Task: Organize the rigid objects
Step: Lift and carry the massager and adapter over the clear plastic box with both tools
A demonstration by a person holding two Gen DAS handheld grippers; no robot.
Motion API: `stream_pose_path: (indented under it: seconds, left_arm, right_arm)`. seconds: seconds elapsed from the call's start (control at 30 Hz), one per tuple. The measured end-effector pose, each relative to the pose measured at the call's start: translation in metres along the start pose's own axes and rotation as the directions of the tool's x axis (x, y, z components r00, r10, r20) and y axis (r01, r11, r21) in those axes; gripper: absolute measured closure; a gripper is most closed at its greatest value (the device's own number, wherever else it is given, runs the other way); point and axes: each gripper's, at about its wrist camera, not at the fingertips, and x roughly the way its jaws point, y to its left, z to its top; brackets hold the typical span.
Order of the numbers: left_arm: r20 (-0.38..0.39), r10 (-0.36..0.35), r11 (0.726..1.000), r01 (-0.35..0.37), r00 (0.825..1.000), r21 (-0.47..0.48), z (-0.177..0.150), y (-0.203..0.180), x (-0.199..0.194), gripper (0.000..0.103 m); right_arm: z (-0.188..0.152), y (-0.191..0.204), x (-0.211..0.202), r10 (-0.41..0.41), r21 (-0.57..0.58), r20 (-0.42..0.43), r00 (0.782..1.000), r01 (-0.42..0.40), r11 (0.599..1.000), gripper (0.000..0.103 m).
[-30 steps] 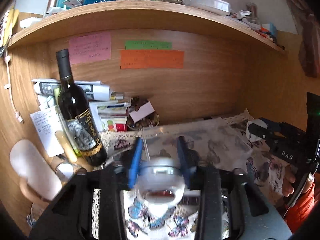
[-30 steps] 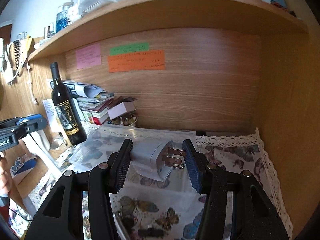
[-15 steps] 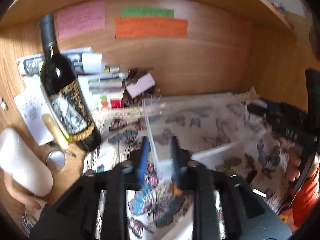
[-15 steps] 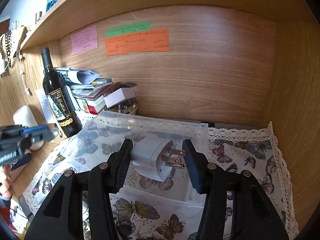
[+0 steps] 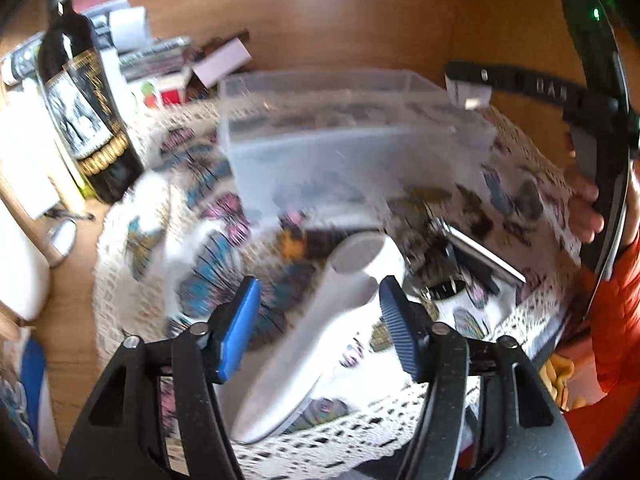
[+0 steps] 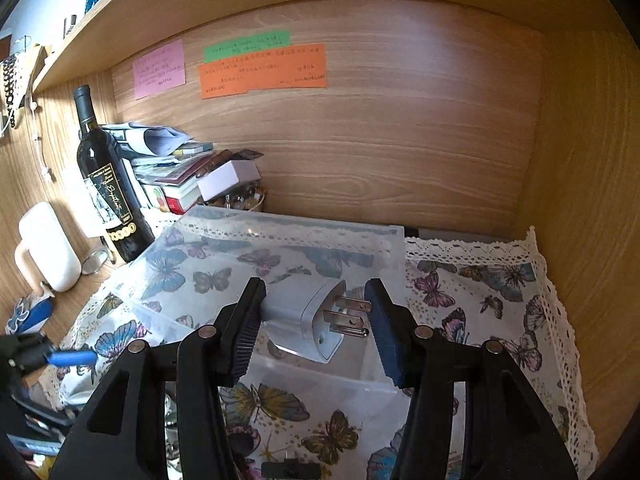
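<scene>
Two plug adapter point(image 6: 308, 322) prongs pointing right, crosswise

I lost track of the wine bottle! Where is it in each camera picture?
Left wrist: wine bottle at the left edge, left of the clear plastic bin.
Right wrist: wine bottle upper left, standing upright.
Shared landmark: the clear plastic bin.

The right gripper point(image 6: 314, 326) is clamped on the plug point(image 6: 308, 316), above the bin point(image 6: 280, 224). The left gripper point(image 5: 320, 312) gapes wide, nearer than the bin.
</scene>
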Motion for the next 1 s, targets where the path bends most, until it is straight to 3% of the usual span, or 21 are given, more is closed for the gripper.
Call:
stream_pose_path:
  seconds: [0.17, 0.23, 0.3, 0.43, 0.67, 0.87, 1.0]
  left_arm:
    - [-0.07, -0.049, 0.999, 0.049, 0.996, -0.006, -0.001, -0.004, 0.026, 0.042]
    - [-0.066, -0.066, 0.998, 0.065, 0.996, -0.012, -0.001, -0.005, 0.031, 0.046]
    - [-0.057, -0.073, 0.997, 0.072, 0.996, -0.004, -0.003, -0.008, 0.029, 0.064]
    - [-0.038, -0.054, 0.999, 0.054, 0.998, -0.007, -0.01, -0.01, 0.022, 0.066]
    - [0.06, 0.024, 0.998, -0.02, 0.998, -0.056, -0.002, 0.008, -0.015, 0.067]
    - [0.209, 0.073, 0.996, -0.059, 0.975, -0.071, 0.042, 0.024, -0.051, 0.067]
    - [0.269, 0.092, 0.994, -0.074, 0.959, -0.079, 0.075, 0.034, -0.059, 0.067]
  right_arm:
    - [-0.004, -0.002, -0.004, 0.002, 0.008, -0.001, 1.0, -0.002, 1.0, 0.055]
    - [-0.005, -0.001, -0.006, 0.007, 0.008, -0.001, 1.0, -0.007, 1.0, 0.055]
    - [-0.006, 0.0, -0.007, 0.009, 0.001, 0.0, 1.0, -0.009, 1.0, 0.055]
    - [-0.006, 0.003, -0.01, 0.008, -0.013, 0.008, 1.0, -0.008, 1.0, 0.055]
    - [-0.003, 0.004, -0.011, 0.016, -0.009, 0.022, 1.0, -0.016, 1.0, 0.055]
    - [0.006, 0.005, -0.009, 0.02, -0.008, 0.039, 0.999, -0.02, 1.0, 0.055]
    - [0.012, 0.006, -0.002, 0.014, -0.013, 0.036, 0.999, -0.013, 1.0, 0.055]
